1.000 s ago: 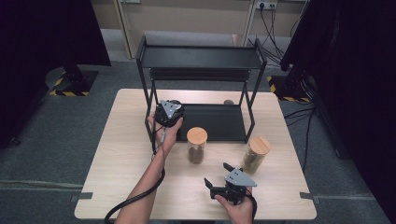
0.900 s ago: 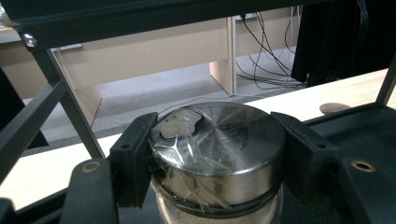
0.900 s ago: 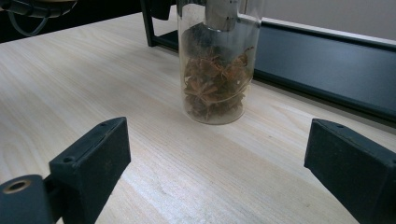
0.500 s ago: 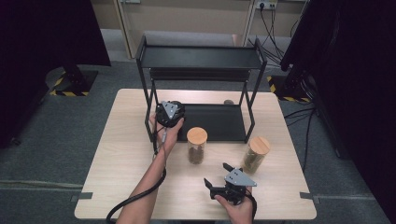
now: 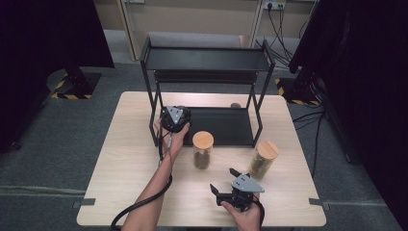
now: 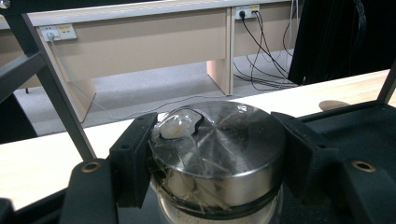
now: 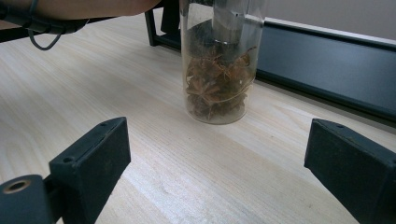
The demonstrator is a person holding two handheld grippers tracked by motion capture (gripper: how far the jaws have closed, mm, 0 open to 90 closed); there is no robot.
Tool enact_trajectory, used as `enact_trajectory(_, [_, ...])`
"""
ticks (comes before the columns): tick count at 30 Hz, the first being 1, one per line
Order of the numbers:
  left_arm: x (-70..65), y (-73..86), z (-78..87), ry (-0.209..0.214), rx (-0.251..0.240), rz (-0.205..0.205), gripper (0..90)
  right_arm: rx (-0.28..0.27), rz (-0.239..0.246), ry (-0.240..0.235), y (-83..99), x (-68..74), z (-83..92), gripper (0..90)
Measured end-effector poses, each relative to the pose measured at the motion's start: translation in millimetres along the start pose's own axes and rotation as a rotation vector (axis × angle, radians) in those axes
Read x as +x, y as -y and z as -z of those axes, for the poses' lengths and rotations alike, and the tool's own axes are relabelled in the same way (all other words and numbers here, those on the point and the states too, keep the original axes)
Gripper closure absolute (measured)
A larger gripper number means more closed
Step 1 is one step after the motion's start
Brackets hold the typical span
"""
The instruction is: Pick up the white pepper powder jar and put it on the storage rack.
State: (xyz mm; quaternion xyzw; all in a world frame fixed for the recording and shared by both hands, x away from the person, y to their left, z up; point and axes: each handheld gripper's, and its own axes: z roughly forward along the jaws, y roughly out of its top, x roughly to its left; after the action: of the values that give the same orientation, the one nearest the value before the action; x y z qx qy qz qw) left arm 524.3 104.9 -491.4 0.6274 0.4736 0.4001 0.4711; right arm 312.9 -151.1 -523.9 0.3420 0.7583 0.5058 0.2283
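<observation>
Two hands apart, left gripper [image 5: 174, 119] fingers clamping steel-lidded jar [image 6: 219, 144], right gripper [image 5: 232, 188] fingers spread wide.

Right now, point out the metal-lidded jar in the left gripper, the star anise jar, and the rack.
metal-lidded jar [image 6: 219, 140], left gripper view, lid top.
star anise jar [image 7: 215, 88], right gripper view, glass wall.
rack [image 5: 207, 58], high view, upper shelf.

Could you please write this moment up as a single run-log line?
left tongs: shut on round steel-lidded jar at black metal shelf | right tongs: open, empty, facing glass jar of star anise
</observation>
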Motion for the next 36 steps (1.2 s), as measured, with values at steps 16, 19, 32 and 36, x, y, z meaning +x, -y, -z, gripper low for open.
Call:
enact_trajectory(16, [2.7,3.3,1.5,0.026,0.021,0.032,27.1,0.001,0.002,-0.001,0.0,0.5,-0.1,6.8])
enact_trajectory(19, [1.9,4.2,3.8,0.04,0.027,0.037,22.1,0.001,0.002,-0.001,0.0,0.5,-0.2,6.8])
enact_trajectory(32, [0.3,2.9,13.8,0.028,0.036,0.016,10.3,0.004,0.005,-0.002,-0.1,1.3,-0.2,6.8])
enact_trajectory(36, [-0.1,-0.1,18.1,0.031,0.029,0.004,10.0,0.005,0.007,-0.002,-0.2,1.3,-0.4,6.7])
